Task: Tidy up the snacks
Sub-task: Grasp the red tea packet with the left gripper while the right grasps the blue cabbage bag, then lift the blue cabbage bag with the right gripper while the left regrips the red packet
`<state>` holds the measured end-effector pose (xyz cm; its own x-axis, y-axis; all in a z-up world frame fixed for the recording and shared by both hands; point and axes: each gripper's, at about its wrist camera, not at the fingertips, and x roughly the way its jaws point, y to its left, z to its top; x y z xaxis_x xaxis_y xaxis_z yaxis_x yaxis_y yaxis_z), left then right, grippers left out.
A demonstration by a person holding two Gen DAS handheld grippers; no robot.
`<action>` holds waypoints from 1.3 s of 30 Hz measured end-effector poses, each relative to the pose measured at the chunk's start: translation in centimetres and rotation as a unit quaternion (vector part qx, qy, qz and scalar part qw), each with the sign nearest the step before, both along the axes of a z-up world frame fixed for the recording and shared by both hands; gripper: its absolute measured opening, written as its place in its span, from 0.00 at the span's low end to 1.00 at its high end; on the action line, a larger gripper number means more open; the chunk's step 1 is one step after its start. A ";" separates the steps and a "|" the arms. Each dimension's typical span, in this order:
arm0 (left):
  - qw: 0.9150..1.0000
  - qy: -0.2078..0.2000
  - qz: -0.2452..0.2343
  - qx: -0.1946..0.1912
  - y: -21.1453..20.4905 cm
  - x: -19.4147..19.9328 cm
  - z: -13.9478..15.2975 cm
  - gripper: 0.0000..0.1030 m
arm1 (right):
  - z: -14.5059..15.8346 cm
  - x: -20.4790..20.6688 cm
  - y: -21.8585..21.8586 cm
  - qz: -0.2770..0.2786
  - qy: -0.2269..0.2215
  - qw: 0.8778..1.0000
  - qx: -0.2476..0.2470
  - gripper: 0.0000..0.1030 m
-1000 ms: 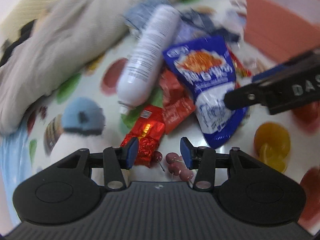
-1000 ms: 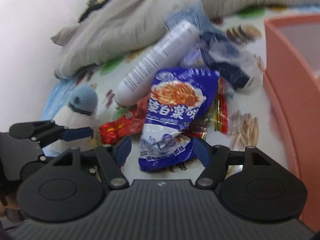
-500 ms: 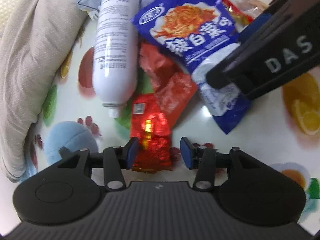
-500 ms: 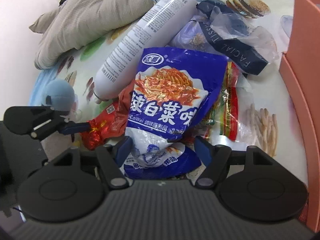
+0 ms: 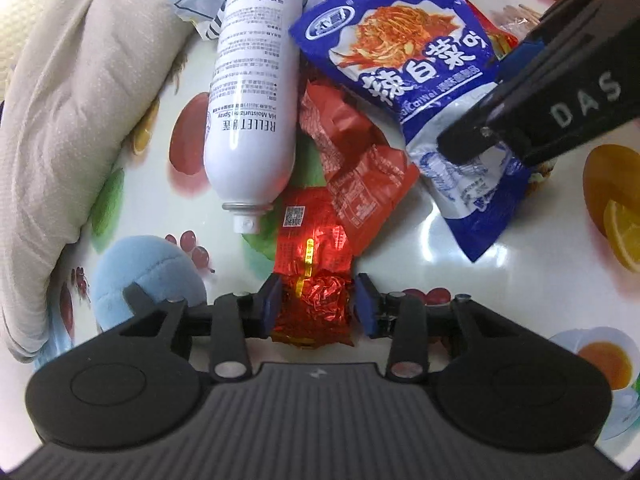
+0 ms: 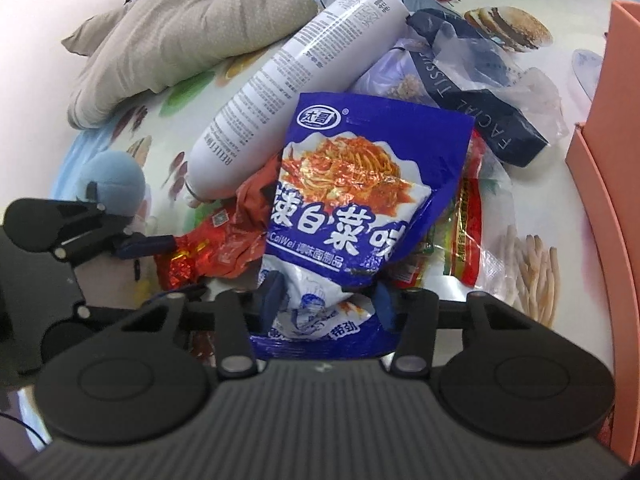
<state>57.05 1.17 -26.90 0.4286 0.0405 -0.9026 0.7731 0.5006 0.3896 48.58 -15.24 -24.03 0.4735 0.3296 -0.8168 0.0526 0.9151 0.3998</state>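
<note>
Your left hand-held gripper (image 5: 316, 300) clenches the crumpled red foil snack packet (image 5: 312, 276) at 6 o'clock; your right hand-held gripper (image 6: 326, 300) pinches the blue kimchi-flavour snack bag (image 6: 344, 208). The pink box (image 6: 612, 160) at 3 o'clock awaits; nothing appears sorted yet.

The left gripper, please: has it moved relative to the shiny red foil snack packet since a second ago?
Yes. The left gripper advanced over the shiny red foil snack packet, toward the white spray bottle, and closed on it.
</note>
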 end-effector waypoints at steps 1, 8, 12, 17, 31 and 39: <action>1.000 0.001 0.002 -0.005 0.0 -0.3 0.2 0.37 | 0.2 -0.2 -0.1 0.002 -0.003 1.000 -0.001 0.45; 0.998 0.025 0.033 -0.049 -0.5 -1.9 1.2 0.36 | 1.8 -2.7 -1.2 0.007 -0.014 1.000 -0.002 0.40; 0.994 0.045 0.061 -0.082 -0.8 -3.3 2.2 0.25 | 2.7 -4.6 -2.0 0.017 -0.018 1.000 -0.002 0.40; 0.988 0.058 0.096 -0.108 -0.8 -6.1 3.2 0.25 | 3.3 -7.7 -2.4 0.035 -0.020 0.999 -0.009 0.40; 0.963 0.085 0.165 -0.195 -1.8 -17.2 5.9 0.18 | 5.5 -19.1 -2.6 0.102 -0.022 0.994 -0.034 0.40; 0.925 0.112 0.239 -0.273 -0.2 -22.8 6.7 0.18 | 5.4 -24.6 -3.3 0.137 -0.014 0.988 -0.063 0.40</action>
